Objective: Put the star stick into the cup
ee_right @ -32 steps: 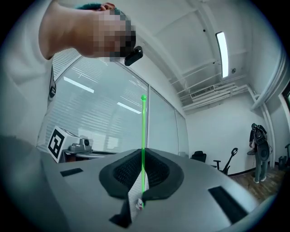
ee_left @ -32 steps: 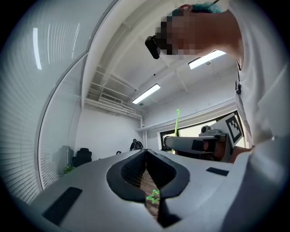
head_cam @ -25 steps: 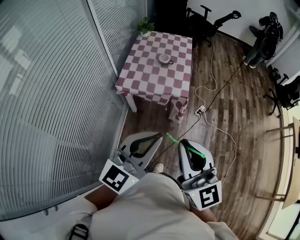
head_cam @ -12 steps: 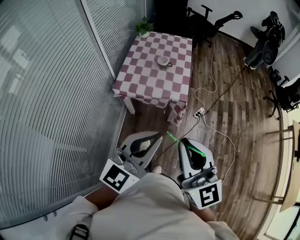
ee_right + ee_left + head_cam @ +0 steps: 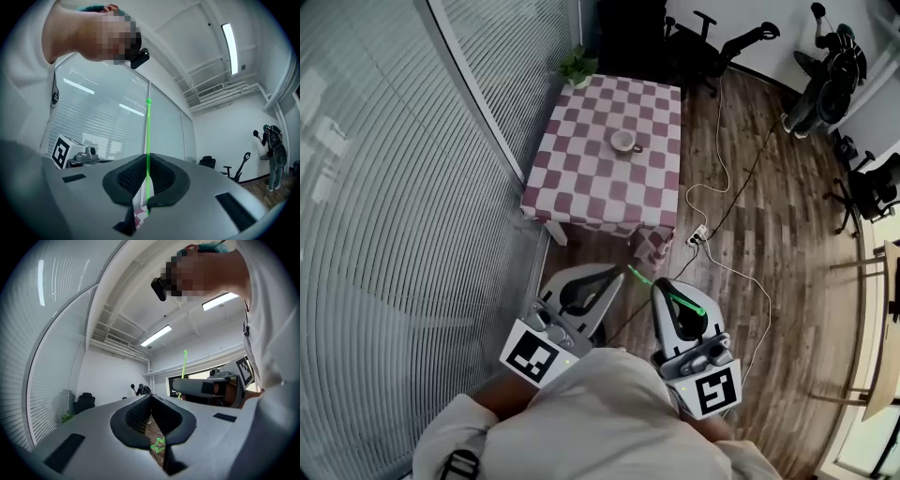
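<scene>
Person in an off-white top, with a matching pale grey gripper on each side.

The left gripper (image 5: 589, 284) and right gripper (image 5: 667, 292) have smooth, rounded light-grey shells. Their jaws curve into a loop lined with black ribbed pads (image 5: 131, 176), and dark rectangular slots (image 5: 229, 205) mark the upper face. Each carries a white cube with a black square marker, one on the left (image 5: 532, 357) and one on the right (image 5: 713, 392). The top (image 5: 600, 417) is plain and short-sleeved.

Seen from the head view, the cup (image 5: 624, 141) on the checkered surface (image 5: 581, 192) is too small to show its inside. The star stick (image 5: 639, 276) is partly hidden in the right gripper (image 5: 658, 283). The person's torso (image 5: 600, 412) hides both hands.
</scene>
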The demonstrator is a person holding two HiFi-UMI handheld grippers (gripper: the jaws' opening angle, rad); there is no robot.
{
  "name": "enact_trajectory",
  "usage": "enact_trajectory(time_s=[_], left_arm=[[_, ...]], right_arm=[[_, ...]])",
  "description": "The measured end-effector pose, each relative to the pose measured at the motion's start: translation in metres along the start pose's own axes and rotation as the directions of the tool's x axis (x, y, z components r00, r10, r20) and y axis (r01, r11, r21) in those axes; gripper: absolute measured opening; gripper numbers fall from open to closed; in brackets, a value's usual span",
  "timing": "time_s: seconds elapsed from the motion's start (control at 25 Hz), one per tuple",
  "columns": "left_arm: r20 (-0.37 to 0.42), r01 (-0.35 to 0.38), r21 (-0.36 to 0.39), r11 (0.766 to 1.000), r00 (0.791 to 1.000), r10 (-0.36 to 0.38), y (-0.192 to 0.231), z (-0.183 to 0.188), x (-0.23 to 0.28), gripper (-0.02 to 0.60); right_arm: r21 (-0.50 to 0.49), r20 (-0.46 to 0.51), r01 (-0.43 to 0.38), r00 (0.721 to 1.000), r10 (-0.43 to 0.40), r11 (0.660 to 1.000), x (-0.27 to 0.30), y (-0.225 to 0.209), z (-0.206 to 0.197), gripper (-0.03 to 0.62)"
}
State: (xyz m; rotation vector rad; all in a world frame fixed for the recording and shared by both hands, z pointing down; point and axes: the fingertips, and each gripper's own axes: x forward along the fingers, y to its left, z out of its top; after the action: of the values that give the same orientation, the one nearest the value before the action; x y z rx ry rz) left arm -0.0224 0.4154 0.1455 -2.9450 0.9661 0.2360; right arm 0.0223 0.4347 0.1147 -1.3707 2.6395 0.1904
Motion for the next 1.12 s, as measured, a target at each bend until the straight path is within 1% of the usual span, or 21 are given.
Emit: enact_trajectory(time_s=[0.48, 0.8, 1.12], left_arm=[[-0.006, 0.027, -0.007, 1.000, 1.000, -0.027, 0.095, -0.008, 0.019, 0.032], [-0.015, 0.039, -0.017, 0.999, 0.999, -0.039, 0.137, -0.015, 0.026, 0.032], [-0.016, 0.038, -0.027, 0.999, 0.999, -0.038, 0.164, -0.024, 0.037, 0.032]], right_arm=[[-0.006, -0.009, 0.033, 0.999, -0.033, 0.999, 0.091, -0.017, -0.021, 0.037], [-0.008, -0.009, 0.055, 0.998, -0.056, 0.998, 0.131, -0.024, -0.032, 0.037], [-0.009, -0.017, 0.063, 0.998, -0.064, 0.998, 0.154, -0.036, -0.042, 0.037]])
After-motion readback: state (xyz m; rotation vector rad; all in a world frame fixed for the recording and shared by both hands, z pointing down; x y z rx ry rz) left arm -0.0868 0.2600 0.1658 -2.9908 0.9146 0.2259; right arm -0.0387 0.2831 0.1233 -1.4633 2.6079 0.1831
